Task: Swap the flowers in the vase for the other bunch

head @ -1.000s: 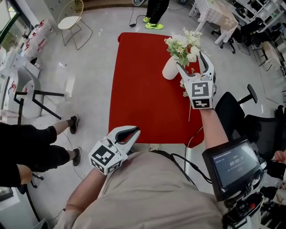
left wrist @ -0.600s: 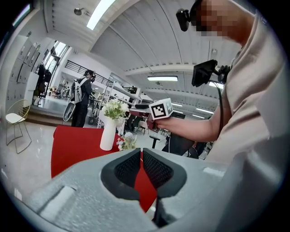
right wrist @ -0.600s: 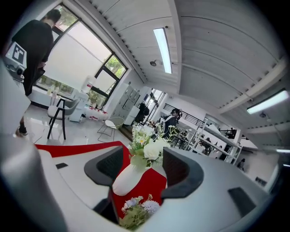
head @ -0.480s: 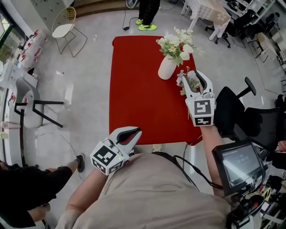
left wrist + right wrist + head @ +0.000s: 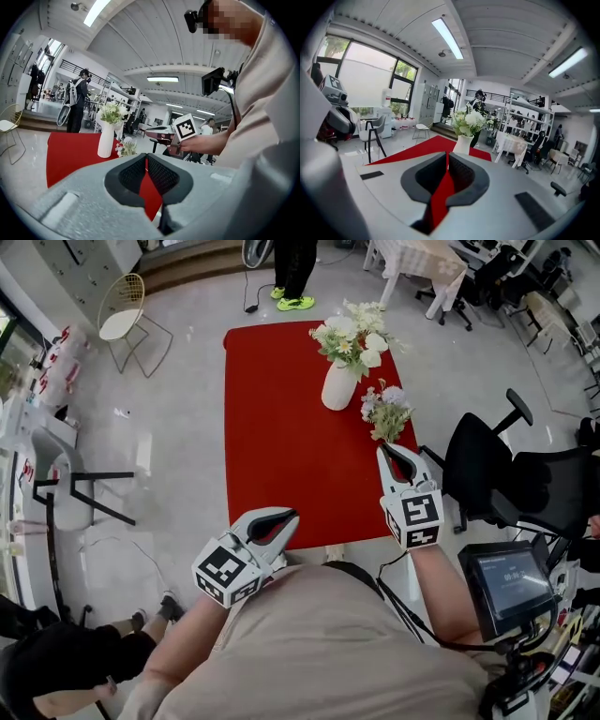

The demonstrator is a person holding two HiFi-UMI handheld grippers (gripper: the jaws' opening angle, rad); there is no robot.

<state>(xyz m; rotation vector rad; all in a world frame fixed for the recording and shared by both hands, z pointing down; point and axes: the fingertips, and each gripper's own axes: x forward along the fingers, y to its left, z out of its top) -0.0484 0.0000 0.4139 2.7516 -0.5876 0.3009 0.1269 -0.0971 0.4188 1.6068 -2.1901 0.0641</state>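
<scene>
On the table (image 5: 272, 446), the bunch (image 5: 386, 411) lying just beside the vase (image 5: 338, 387) is judged light and crushable, best pinched by its stems, while the left gripper (image 5: 281, 518) and the right gripper (image 5: 384, 452), its jaws just brought together, are closed on nothing.

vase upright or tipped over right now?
Upright. The white vase stands on its base on the red cloth, flowers rising from its mouth; the other bunch lies on the cloth beside it.

The head view looks steeply down over the red desk (image 5: 272, 446). Both gripper views look low across it from the near edge and share the vase (image 5: 337, 388).
</scene>
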